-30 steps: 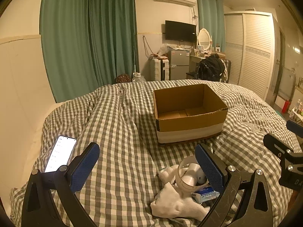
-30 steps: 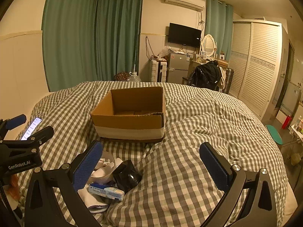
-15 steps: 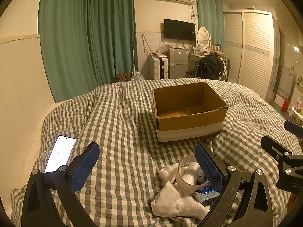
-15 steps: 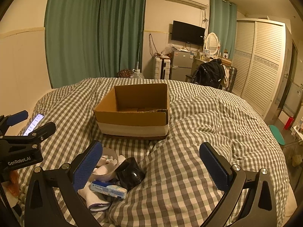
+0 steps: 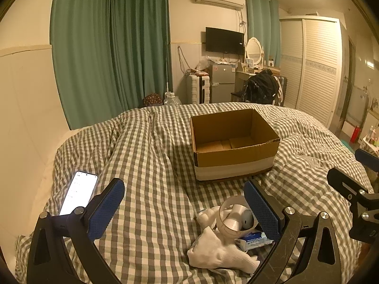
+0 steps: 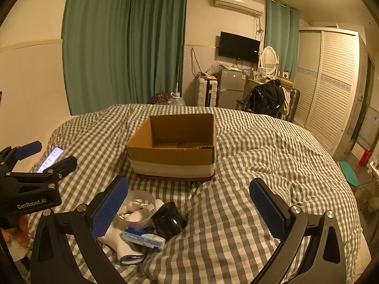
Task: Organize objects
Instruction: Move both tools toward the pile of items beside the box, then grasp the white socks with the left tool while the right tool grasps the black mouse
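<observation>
In the left wrist view, a lit phone (image 5: 79, 195) lies at the lower left of the frame on the checked quilt (image 5: 151, 165), just behind the left finger of the left gripper (image 5: 183, 207); that gripper's blue-padded fingers stand wide apart with nothing between them; at centre right an open cardboard box (image 5: 233, 145) sits on the quilt, its inside bare cardboard; low in the frame, right of centre, a small heap lies beside the right finger: a white glove (image 5: 220, 252), a tape roll (image 5: 233, 219) resting on it, and a blue-and-white packet (image 5: 253, 239) against the finger.

In the right wrist view, the left gripper's body shows at the left edge with the phone behind it; the right gripper (image 6: 188, 204) is likewise spread open and empty, hovering over the quilt; the heap sits at lower left of centre, by its left finger, with a black mouse-like object (image 6: 170, 223) on the heap's right side; the box stands at frame centre, beyond the heap and apart from it.
</observation>
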